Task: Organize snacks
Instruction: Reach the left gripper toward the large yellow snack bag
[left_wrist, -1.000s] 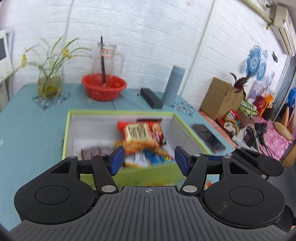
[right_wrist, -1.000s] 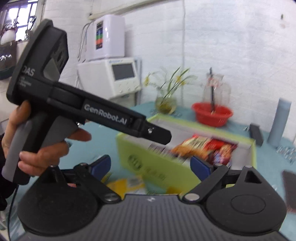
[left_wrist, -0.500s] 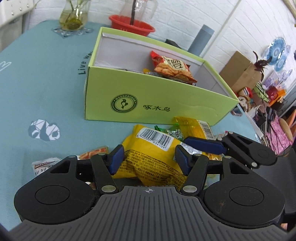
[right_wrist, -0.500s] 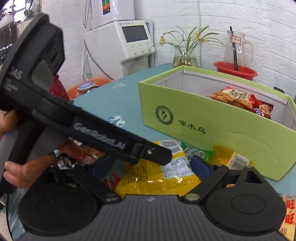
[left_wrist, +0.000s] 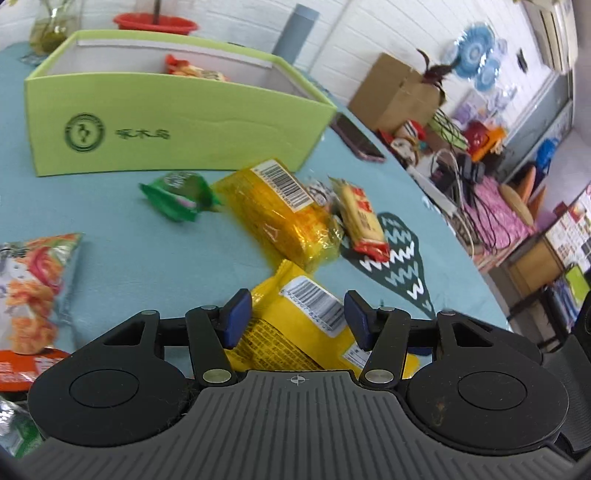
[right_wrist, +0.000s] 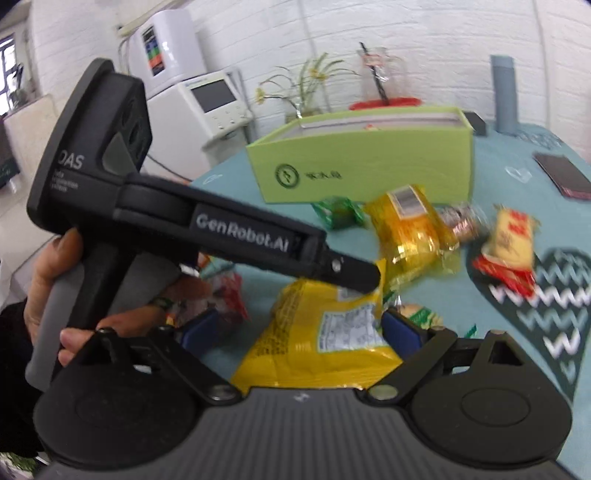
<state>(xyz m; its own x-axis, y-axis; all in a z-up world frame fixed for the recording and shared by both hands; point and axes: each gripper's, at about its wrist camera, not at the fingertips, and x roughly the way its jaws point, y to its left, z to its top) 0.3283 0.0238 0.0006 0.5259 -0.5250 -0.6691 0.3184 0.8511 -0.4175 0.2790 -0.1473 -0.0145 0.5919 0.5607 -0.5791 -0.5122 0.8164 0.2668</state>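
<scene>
Both tongs open around one yellow packet
Left tongs (left_wrist: 297, 317), right tongs (right_wrist: 301, 330) straddle yellow packet (left_wrist: 295, 332); green box (left_wrist: 177, 122) beyond.

yellow packet (left_wrist: 295, 332): near end hidden under left tool (left_wrist: 295, 314) | green box (left_wrist: 177, 110): print blurred | orange snack bag (left_wrist: 33, 280): cut by left edge | left tool in right view (right_wrist: 236, 236): covers tabletop snacks

Left gripper (left_wrist: 293, 319): fingers spread apart, pointing low.
Right gripper (right_wrist: 295, 328): fingers spread wide.
Left hand (right_wrist: 55, 280): grips the handle.
</scene>
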